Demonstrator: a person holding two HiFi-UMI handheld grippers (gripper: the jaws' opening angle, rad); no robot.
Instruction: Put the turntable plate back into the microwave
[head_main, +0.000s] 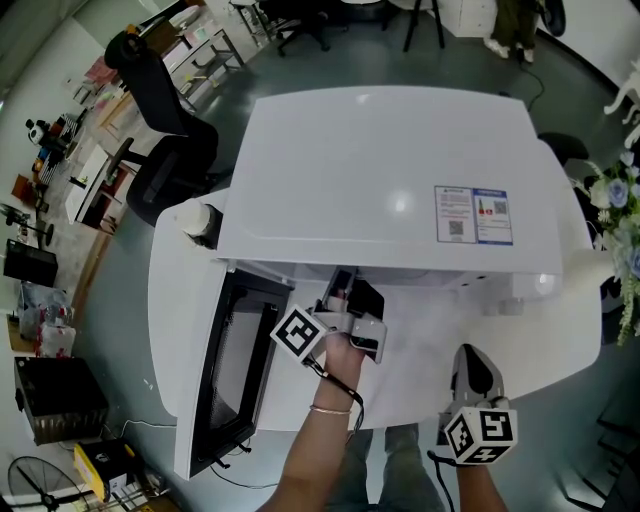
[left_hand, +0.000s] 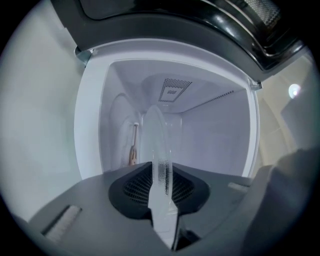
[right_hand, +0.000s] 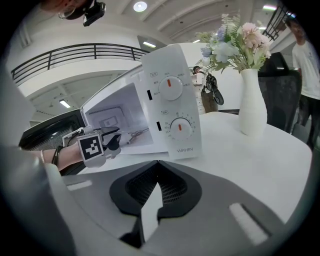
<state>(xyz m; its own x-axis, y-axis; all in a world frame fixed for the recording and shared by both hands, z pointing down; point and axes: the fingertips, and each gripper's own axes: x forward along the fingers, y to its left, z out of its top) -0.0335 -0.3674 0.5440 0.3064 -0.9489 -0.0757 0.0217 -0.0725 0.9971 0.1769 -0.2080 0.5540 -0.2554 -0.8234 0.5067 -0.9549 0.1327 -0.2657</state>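
Note:
The white microwave (head_main: 380, 170) stands on the white table (head_main: 420, 380) with its door (head_main: 235, 370) swung open to the left. My left gripper (head_main: 345, 287) reaches level into the opening. In the left gripper view it (left_hand: 161, 192) is shut on the rim of the clear glass turntable plate (left_hand: 159, 160), which shows edge-on in front of the white cavity (left_hand: 210, 140). The right gripper view shows the left gripper (right_hand: 117, 140) at the cavity mouth beside the control panel (right_hand: 172, 110). My right gripper (head_main: 472, 365) rests low over the table's front right, shut (right_hand: 154, 185) with nothing in it.
A white vase of flowers (right_hand: 252, 100) stands on the table right of the microwave. Black office chairs (head_main: 165, 130) and desks fill the floor at the far left. A person (right_hand: 306, 50) stands behind the table at the far right.

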